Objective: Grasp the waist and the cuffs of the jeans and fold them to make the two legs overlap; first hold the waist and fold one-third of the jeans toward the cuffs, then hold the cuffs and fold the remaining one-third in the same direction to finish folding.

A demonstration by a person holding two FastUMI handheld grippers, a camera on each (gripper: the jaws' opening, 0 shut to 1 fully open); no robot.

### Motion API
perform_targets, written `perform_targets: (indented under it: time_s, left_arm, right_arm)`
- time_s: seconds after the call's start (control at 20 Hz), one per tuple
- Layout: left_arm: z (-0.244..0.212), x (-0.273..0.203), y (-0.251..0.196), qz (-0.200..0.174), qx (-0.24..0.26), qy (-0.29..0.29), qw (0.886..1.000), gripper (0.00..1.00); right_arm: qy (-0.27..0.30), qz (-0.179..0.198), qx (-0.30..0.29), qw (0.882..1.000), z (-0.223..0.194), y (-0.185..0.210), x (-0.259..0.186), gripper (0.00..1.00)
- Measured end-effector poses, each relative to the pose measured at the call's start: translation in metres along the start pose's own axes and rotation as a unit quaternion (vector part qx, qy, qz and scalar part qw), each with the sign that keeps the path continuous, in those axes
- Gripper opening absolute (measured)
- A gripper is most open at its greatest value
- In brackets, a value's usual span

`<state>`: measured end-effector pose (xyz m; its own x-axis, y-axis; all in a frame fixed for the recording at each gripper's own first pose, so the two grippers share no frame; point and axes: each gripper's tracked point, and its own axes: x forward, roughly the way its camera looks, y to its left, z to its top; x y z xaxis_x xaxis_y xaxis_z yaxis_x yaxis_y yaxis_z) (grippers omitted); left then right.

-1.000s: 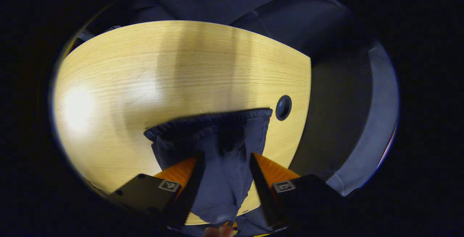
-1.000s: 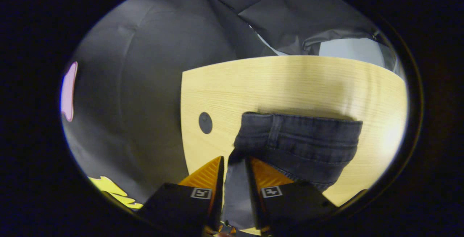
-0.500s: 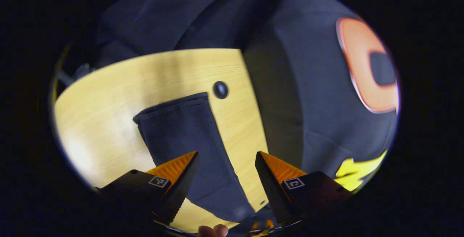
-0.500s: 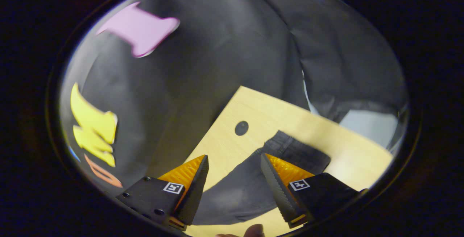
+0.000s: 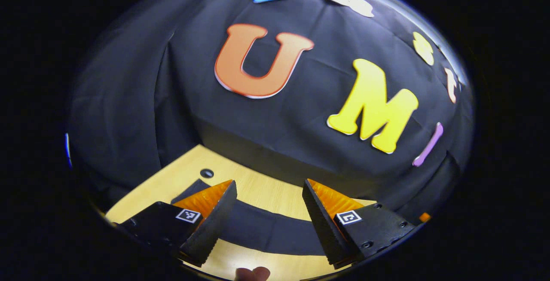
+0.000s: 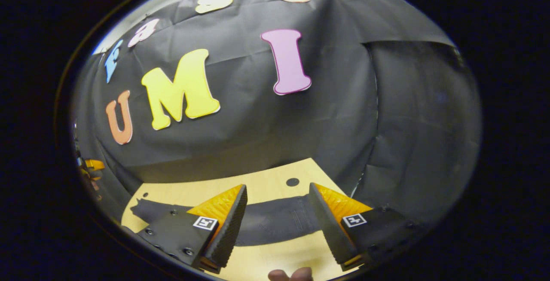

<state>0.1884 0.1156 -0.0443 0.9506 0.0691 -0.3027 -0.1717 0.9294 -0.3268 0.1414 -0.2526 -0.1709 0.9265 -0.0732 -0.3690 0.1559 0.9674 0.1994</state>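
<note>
Left gripper view showed the left gripper (image 5: 268,212) spread wide, holding nothing, above the jeans (image 5: 266,231), which lay as a flat band across the table (image 5: 262,190). Right gripper (image 6: 278,216) hung equally spread. Beyond the jeans, bare table ran to a round hole (image 6: 292,182) near the far edge.

One jeans (image 6: 275,223), one table (image 6: 266,178).

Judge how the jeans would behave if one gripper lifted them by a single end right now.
Probably floppy: the jeans lie flat and long on the table, following its surface. The rest would likely sag and drag, since one pinch holds little of that length. Not fragile or apt to roll. Both the left gripper and the right gripper are open.
</note>
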Motion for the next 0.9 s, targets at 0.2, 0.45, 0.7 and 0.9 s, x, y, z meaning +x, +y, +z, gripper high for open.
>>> perform_targets:
  time_s: [0.2, 0.45, 0.7, 0.9]
  left_arm:
    - [-0.033, -0.043, -0.018, 0.005, 0.041, -0.016, 0.999, 0.99]
    - [-0.037, -0.07, -0.035, 0.004, 0.061, -0.024, 0.998, 0.99]
    - [-0.049, -0.082, -0.033, 0.032, 0.057, 0.006, 0.998, 0.99]
    - [-0.059, -0.085, -0.02, 0.075, 0.059, 0.03, 0.995, 0.98]
  right_arm:
    - [0.0, -0.013, -0.039, 0.999, -0.039, -0.01, -0.033, 0.9]
    - [0.049, -0.025, 0.056, 0.997, -0.096, -0.049, -0.003, 0.9]
    - [0.087, -0.058, 0.123, 0.987, -0.144, -0.099, 0.063, 0.9]
    - [0.104, -0.081, 0.166, 0.977, -0.166, -0.136, 0.118, 0.9]
